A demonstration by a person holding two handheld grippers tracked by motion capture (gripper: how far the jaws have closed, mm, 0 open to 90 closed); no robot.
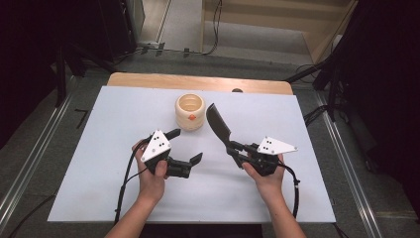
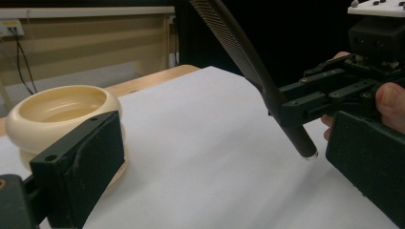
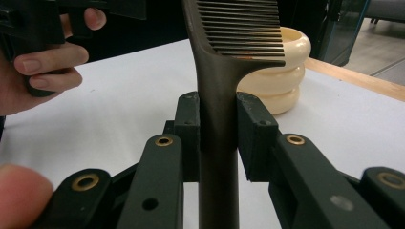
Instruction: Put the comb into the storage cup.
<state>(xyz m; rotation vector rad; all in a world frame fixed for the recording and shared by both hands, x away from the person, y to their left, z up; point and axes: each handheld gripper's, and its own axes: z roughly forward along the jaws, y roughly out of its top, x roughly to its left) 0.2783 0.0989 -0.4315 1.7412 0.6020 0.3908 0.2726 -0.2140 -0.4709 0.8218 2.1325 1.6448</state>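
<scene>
Your left gripper (image 1: 187,146) hangs over the white bench (image 1: 99,163) with its fingers (image 2: 81,167) spread wide and nothing between them, just in front of the cream pot (image 1: 190,112). Keep it there, clear of the rim, ready to steady the pot if it shifts. Your right gripper (image 1: 236,151) has its fingers (image 3: 255,133) clamped on the handle of the black comb (image 1: 218,125), which slants up and away toward the pot, toothed end just beside it. To drop the comb in well, tip it more upright, bring it over the mouth, then lower before you let go. The inside bottom of the pot is hidden, and the left gripper view cuts off the comb's top.
</scene>
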